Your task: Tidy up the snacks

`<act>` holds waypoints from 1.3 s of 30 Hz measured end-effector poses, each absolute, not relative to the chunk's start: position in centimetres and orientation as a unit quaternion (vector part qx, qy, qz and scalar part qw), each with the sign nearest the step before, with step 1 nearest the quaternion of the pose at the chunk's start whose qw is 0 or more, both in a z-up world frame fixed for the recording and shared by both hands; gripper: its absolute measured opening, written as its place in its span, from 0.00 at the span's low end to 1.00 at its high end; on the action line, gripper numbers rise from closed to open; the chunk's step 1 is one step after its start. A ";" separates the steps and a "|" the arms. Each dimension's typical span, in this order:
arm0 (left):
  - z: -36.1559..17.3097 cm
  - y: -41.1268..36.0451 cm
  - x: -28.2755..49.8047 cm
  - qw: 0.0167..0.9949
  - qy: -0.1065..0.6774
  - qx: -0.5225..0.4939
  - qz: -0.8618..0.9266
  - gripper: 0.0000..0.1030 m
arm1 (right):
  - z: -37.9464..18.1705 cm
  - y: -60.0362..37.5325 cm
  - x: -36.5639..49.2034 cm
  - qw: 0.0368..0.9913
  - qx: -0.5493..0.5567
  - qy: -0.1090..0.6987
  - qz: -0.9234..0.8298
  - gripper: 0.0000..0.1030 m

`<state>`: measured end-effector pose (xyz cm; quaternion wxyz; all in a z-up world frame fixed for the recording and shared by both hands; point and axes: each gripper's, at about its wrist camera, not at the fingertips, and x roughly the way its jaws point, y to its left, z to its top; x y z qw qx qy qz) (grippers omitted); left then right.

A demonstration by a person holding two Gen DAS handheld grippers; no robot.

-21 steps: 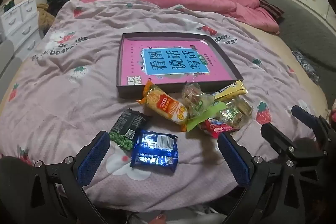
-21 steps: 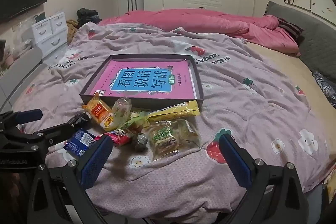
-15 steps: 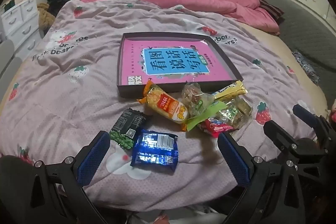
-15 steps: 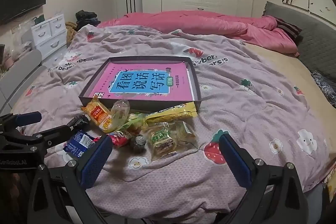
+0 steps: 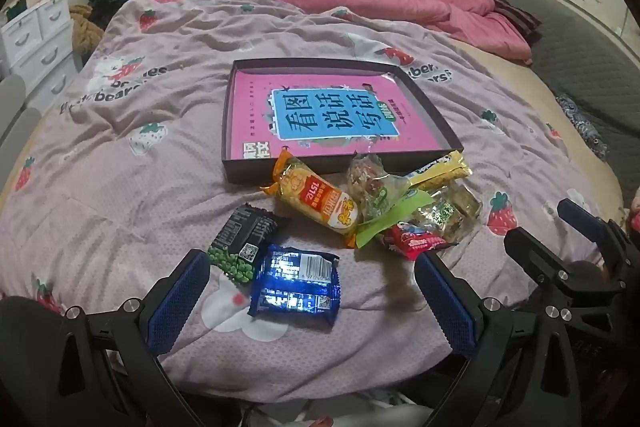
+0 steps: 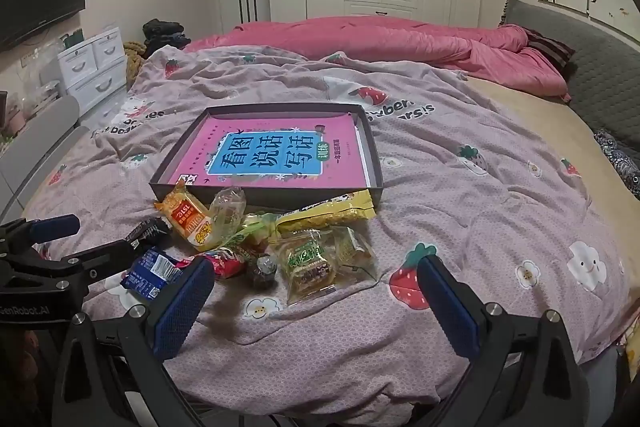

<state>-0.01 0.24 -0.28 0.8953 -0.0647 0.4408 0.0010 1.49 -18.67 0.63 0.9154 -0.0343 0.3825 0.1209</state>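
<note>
A pile of snacks lies on the bed before a shallow dark box holding a pink book. In the left wrist view, a blue packet and a black-green packet lie nearest; an orange packet, a yellow bar, a red packet and clear-wrapped cakes lie beyond. My left gripper hangs open over the blue packet, touching nothing. My right gripper stands open just short of the clear-wrapped cakes, empty.
The pink strawberry-print quilt covers the bed; a rolled pink duvet lies at the far side. White drawers stand left, a grey headboard right. Each gripper shows at the edge of the other's view.
Both views have shifted only slightly; the right gripper has tilted up a little. The snacks and box have not moved, and both grippers stay open.
</note>
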 end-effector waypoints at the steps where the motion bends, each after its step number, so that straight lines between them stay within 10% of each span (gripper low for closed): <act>1: -0.3 0.2 0.0 0.895 0.441 -0.065 0.001 0.99 | 0.6 -18.7 1.5 0.915 -0.034 0.382 0.122 0.99; 39: -1.0 0.0 -0.1 0.890 0.451 -0.062 0.002 0.99 | 0.6 -19.0 1.7 0.915 -0.033 0.384 0.119 0.99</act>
